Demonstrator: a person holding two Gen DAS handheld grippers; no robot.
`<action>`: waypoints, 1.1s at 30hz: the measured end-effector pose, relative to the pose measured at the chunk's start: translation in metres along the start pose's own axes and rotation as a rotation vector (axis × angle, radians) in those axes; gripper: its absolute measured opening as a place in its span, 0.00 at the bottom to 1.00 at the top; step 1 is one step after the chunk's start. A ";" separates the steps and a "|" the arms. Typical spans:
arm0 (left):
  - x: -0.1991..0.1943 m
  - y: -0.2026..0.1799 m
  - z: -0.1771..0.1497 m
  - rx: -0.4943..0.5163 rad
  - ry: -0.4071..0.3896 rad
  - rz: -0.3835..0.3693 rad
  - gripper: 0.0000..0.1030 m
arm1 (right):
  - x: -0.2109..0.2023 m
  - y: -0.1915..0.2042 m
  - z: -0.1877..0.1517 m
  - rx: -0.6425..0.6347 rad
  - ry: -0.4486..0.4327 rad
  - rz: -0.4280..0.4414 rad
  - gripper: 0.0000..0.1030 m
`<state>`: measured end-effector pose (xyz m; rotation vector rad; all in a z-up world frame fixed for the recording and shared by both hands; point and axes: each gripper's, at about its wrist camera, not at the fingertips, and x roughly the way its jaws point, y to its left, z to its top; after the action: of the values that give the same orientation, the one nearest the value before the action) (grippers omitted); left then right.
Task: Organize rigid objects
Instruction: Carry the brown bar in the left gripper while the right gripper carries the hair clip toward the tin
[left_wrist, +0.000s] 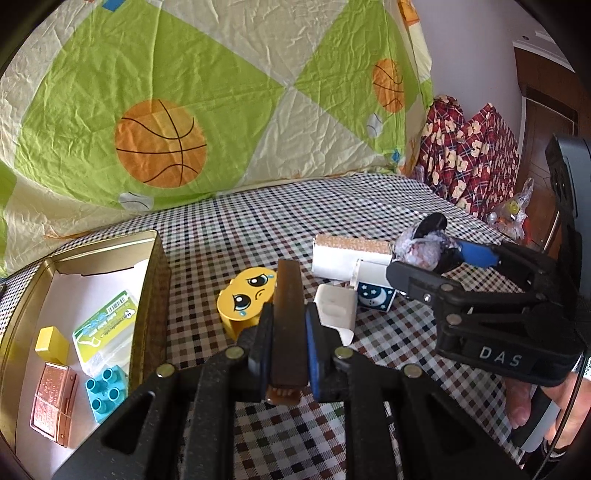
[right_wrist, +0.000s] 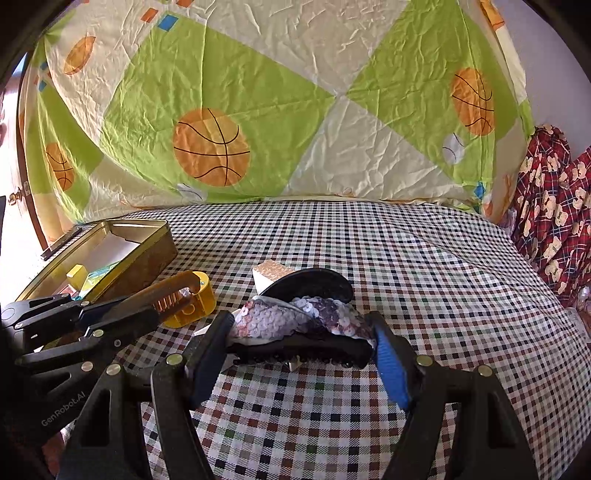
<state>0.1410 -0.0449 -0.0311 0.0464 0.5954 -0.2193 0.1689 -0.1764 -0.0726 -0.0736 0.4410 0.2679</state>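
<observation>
Checked cloth (right_wrist: 406, 277) below: left gripper (left_wrist: 289, 332) clamps a brown comb (left_wrist: 288, 314); right gripper (right_wrist: 303, 350), half-spread, grips a sequined hair clip (right_wrist: 299, 321).

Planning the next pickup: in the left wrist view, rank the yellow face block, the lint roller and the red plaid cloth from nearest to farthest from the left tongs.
1. Yellow face block, just ahead, slightly left.
2. Lint roller, farther ahead, right.
3. Red plaid cloth, far right, beyond the table.
</observation>
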 end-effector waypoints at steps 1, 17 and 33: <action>-0.001 0.000 0.000 0.000 -0.007 0.001 0.13 | 0.000 0.000 0.000 0.000 -0.003 -0.001 0.72; -0.020 0.005 -0.002 -0.026 -0.116 0.027 0.13 | -0.011 0.001 0.000 -0.006 -0.061 -0.007 0.72; -0.038 0.005 -0.005 -0.031 -0.214 0.059 0.13 | -0.025 0.004 -0.001 -0.015 -0.133 -0.016 0.72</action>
<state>0.1082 -0.0324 -0.0142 0.0101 0.3836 -0.1550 0.1461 -0.1788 -0.0625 -0.0732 0.3061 0.2586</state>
